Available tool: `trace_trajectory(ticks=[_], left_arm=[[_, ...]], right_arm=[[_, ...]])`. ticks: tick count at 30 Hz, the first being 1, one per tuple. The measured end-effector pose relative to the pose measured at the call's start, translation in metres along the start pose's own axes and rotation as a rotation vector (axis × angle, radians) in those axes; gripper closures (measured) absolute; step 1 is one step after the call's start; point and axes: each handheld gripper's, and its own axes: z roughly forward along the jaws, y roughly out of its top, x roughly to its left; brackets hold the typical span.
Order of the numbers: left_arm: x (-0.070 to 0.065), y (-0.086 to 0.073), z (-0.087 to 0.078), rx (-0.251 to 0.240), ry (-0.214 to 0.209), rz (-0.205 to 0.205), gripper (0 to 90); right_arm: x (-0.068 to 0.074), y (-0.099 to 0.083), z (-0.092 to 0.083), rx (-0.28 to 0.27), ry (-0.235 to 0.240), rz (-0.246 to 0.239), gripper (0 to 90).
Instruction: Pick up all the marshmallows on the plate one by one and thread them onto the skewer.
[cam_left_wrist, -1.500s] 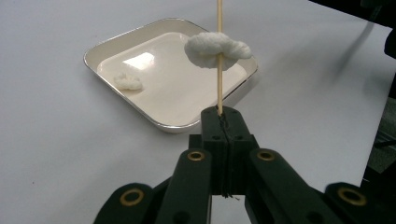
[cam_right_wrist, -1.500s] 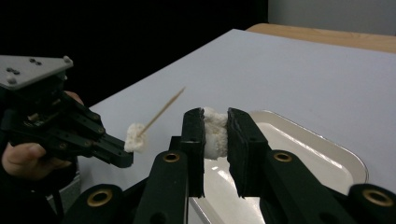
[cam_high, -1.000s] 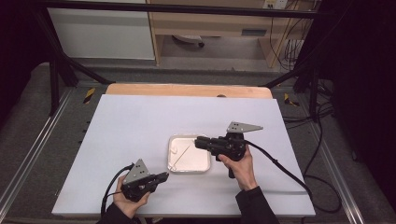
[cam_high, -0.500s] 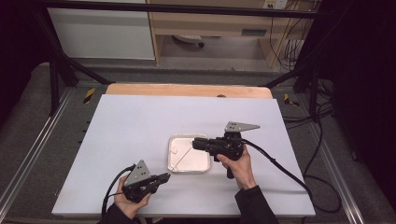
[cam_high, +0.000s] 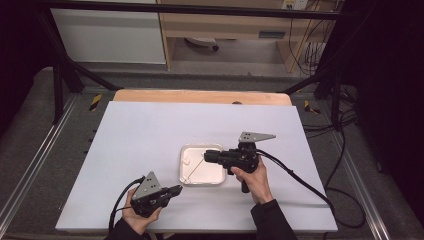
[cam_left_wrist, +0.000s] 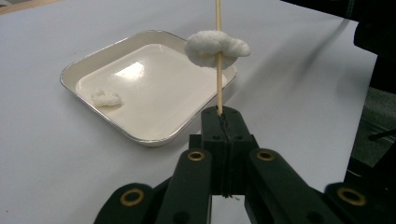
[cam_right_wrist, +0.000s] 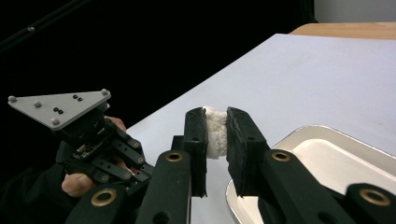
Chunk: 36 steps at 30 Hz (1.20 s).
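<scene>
Left gripper (cam_left_wrist: 223, 140) jaws clamping thin wooden skewer (cam_left_wrist: 218, 56); right gripper (cam_right_wrist: 215, 140) jaws squeezing soft white marshmallow piece (cam_right_wrist: 215, 130) threaded on it. Pulling crooked is risking tearing it or snapping the skewer.

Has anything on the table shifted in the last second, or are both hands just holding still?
Hardly anything visibly changed. The right hand-held gripper stays over the tray, clamped on the white puffy piece threaded on the wooden skewer. The left hand-held gripper keeps its shut hold on the skewer's lower end. A second white piece still lies in the tray.
</scene>
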Motion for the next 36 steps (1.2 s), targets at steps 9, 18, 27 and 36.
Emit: trace_trajectory(ticks=[9, 18, 27, 36], left_arm=[[-0.001, -0.001, 0.000, -0.007, 0.000, 0.007, 89.1], [-0.002, -0.001, 0.000, -0.016, 0.009, 0.019, 89.2], [-0.003, -0.001, 0.001, -0.011, 0.007, 0.020, 89.3], [-0.005, -0.001, 0.002, -0.011, 0.011, 0.018, 89.3]], right_arm=[[0.000, -0.004, 0.004, 0.001, 0.035, 0.014, 80.6], [0.003, -0.005, 0.004, 0.006, 0.068, 0.016, 82.3], [0.004, -0.009, 0.007, -0.007, 0.093, 0.023, 83.0], [0.006, -0.012, 0.008, -0.006, 0.085, 0.003, 83.4]])
